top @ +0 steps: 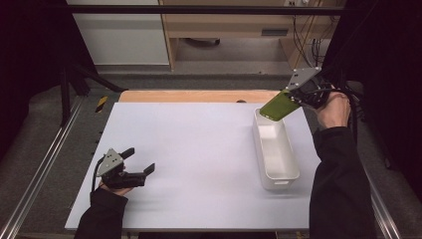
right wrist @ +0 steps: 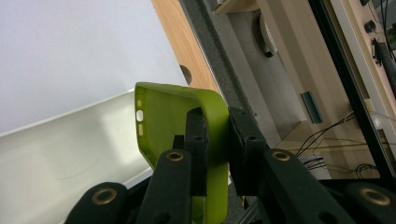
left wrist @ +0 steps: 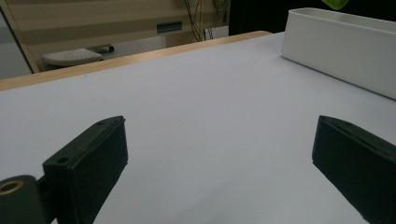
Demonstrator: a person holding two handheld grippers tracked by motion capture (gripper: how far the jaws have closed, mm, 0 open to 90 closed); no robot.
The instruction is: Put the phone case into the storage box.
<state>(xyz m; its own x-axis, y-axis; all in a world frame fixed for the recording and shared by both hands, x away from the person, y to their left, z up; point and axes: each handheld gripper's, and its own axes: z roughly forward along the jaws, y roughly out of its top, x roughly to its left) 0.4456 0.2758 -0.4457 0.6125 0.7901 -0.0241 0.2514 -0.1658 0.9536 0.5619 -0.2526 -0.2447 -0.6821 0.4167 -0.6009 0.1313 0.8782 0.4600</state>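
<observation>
While your right claw [right wrist: 217, 154] pinches the soft green phone case [right wrist: 180, 116] by one edge, it could slip and miss the long white plastic bin [top: 275, 149] below; left claw [top: 138, 162] rests released.

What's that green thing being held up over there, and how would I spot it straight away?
Start at the white table, then find the long white tub near its right edge. Held tilted just above the tub's far end, clamped in the right gripper, is a thin, flexible lime-green phone case. It is the one brightly coloured thing among white, black and grey.
</observation>
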